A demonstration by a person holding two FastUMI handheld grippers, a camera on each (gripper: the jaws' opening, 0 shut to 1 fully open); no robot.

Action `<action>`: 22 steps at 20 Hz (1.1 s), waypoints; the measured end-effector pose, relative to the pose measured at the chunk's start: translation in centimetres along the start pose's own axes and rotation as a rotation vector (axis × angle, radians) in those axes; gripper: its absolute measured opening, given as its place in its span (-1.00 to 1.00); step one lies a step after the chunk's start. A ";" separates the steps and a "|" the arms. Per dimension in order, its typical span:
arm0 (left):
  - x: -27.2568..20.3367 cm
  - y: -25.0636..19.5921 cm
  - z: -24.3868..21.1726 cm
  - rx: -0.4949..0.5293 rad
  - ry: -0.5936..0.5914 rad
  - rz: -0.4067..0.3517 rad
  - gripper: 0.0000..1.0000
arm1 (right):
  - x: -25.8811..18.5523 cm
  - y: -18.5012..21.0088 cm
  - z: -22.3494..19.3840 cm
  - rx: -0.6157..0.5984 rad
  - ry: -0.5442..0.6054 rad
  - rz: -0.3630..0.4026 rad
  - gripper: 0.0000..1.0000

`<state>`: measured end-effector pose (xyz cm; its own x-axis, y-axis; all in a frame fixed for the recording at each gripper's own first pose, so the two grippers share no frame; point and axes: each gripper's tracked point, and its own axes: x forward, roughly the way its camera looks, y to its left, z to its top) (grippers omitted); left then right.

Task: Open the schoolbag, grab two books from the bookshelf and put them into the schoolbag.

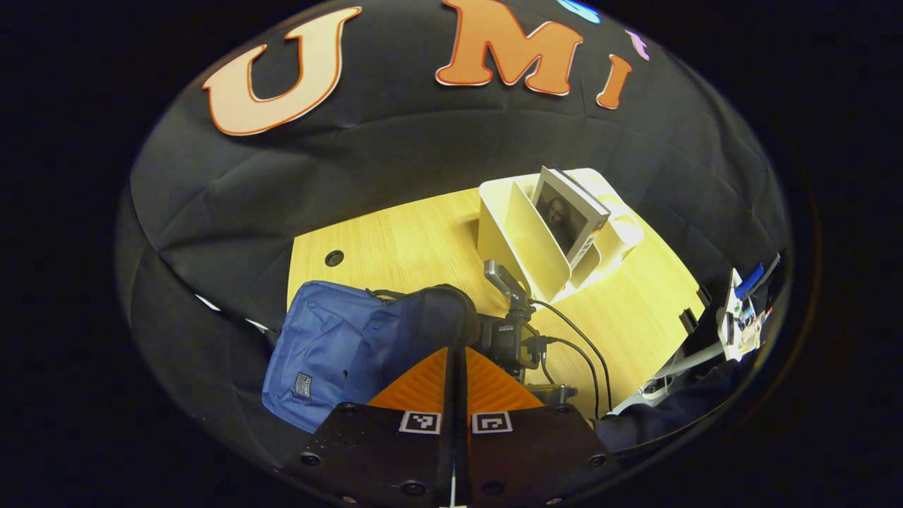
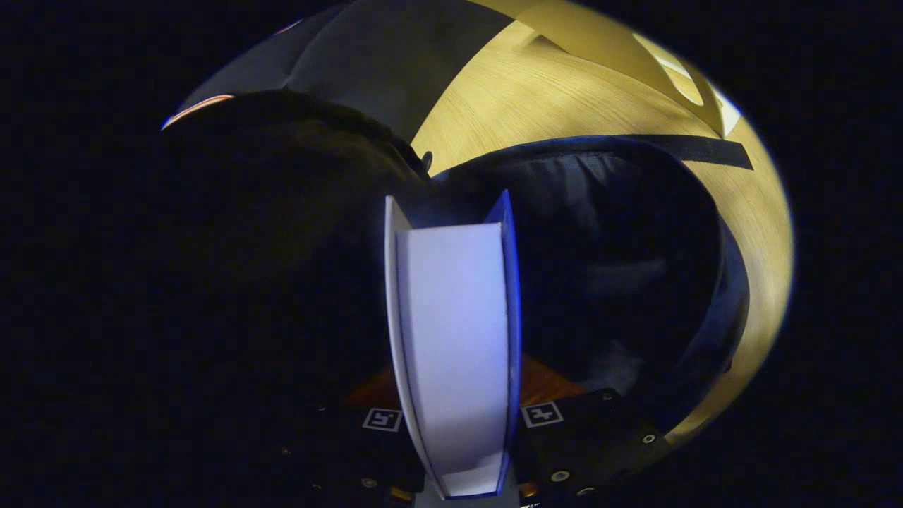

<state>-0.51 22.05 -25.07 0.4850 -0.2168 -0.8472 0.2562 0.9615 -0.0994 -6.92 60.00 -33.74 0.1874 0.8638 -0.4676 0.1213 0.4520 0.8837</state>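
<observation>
Schoolbag (image 1: 331,346) lies open on the wooden table (image 1: 395,240), left of the white bookshelf (image 1: 522,240) holding one book (image 1: 564,215). Right gripper (image 2: 455,416) clamps a second book (image 2: 451,339) over the bag's dark mouth; left gripper (image 1: 455,370) is closed, empty.

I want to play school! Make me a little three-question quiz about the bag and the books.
1. True or false: the right claw grips a book over the open schoolbag.
2. Where is the other book? A) in the white bookshelf B) flat on the table C) on the floor
3. Fill in: the left claw is ____ and holds nothing.

Key: 1 true; 2 A; 3 shut
</observation>
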 end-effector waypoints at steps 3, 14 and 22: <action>-0.7 2.1 0.7 -0.055 -0.020 0.023 -0.96 | -1.1 -1.1 0.1 -0.053 0.033 -0.088 0.26; -1.1 2.7 0.7 -0.119 -0.058 0.016 -0.96 | -4.1 -1.1 -3.5 -0.155 0.247 -0.139 0.90; -1.4 2.8 0.6 -0.139 -0.075 0.036 -0.96 | -7.1 -1.1 -2.1 -0.159 0.267 -0.161 0.93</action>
<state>0.01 24.99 -23.86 0.5545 -0.1886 -0.8105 0.1215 0.9819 -0.1454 -10.42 53.82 -31.31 -0.0858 0.7969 -0.5980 -0.0291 0.5979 0.8010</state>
